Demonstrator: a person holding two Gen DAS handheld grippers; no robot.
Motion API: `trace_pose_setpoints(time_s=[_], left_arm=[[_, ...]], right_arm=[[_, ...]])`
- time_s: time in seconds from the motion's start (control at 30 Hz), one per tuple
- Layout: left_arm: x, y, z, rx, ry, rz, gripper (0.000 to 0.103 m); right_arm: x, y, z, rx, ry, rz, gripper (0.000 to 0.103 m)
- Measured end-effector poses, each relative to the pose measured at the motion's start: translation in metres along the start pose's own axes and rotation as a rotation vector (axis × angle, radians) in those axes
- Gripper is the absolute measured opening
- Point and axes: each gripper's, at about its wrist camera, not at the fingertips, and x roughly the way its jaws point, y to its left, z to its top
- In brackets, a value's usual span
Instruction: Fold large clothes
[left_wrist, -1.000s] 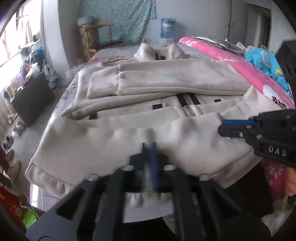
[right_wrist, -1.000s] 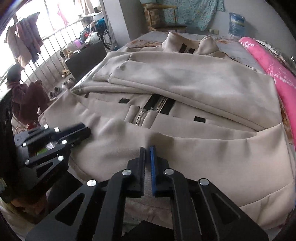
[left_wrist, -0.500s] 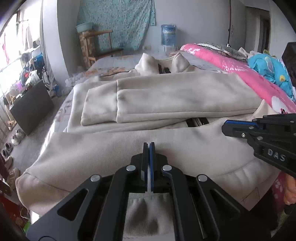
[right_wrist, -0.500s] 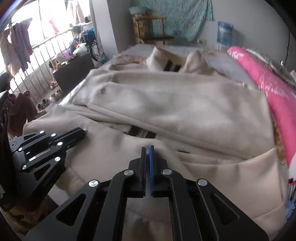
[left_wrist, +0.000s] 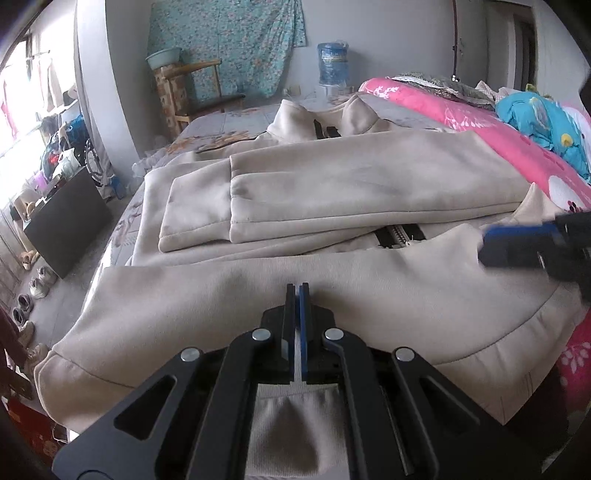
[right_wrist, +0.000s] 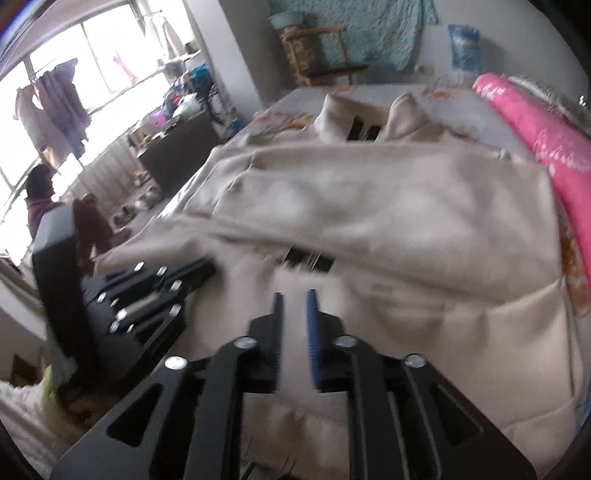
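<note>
My left gripper (left_wrist: 298, 286) has its jaws pressed together, pinching the folded-up hem of the beige fleece zip jacket (left_wrist: 332, 192). My right gripper (right_wrist: 294, 295) has its jaws opening, a clear gap between them and the hem lying loose beneath. The jacket spreads ahead of both fingertips on the grey floral bed (left_wrist: 229, 122), sleeves folded across its chest.

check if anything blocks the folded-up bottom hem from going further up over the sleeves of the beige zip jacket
Nothing visible does. The beige zip jacket has only its own folded sleeves beyond the turned-up hem; the pink quilt lies beside it.
</note>
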Motion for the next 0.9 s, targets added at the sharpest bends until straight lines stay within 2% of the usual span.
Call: trace_pose_setpoints(time_s=[0.13,0.23,0.3,0.43,0.5,0.57,0.63,0.7,0.73,0.8,0.83,0.9], left_arm=[[0.002,0.001,0.002,-0.013,0.004,0.000,0.001],[0.003,0.002,0.002,-0.020,0.003,-0.006,0.001],[0.002,0.005,0.003,-0.028,-0.001,-0.022,0.002],[-0.009,0.020,0.002,-0.099,0.000,-0.126,0.002],[-0.022,0.022,0.004,-0.128,-0.029,-0.207,0.008],[-0.027,0.012,0.005,-0.131,-0.029,-0.311,0.013],[-0.022,-0.004,0.005,-0.118,0.003,-0.369,0.013],[-0.011,-0.021,0.003,-0.083,0.049,-0.362,0.013],[-0.007,-0.029,0.002,-0.060,0.043,-0.315,0.013],[-0.008,-0.035,0.003,-0.029,0.030,-0.285,0.013],[-0.007,-0.034,0.003,-0.036,0.034,-0.278,0.013],[-0.004,-0.031,0.003,-0.053,0.040,-0.281,0.013]], right_arm=[[0.009,0.015,-0.009,-0.059,0.049,0.025,0.017],[0.026,0.022,-0.012,-0.129,0.058,-0.092,0.021],[0.028,0.019,-0.009,-0.132,0.029,-0.109,0.026],[0.029,0.001,-0.003,-0.069,0.002,-0.099,0.024],[0.030,-0.004,-0.003,-0.053,-0.022,-0.092,0.023],[0.031,-0.006,-0.003,-0.042,-0.043,-0.092,0.023],[0.032,-0.006,-0.001,-0.037,-0.056,-0.096,0.023],[0.031,-0.011,0.001,-0.006,-0.046,-0.067,0.023],[0.027,-0.016,0.003,0.024,-0.037,-0.045,0.023],[0.009,-0.027,0.002,0.066,-0.063,-0.043,0.028],[-0.009,-0.035,0.000,0.085,-0.097,-0.056,0.031],[-0.032,-0.048,-0.006,0.098,-0.125,-0.114,0.045]])
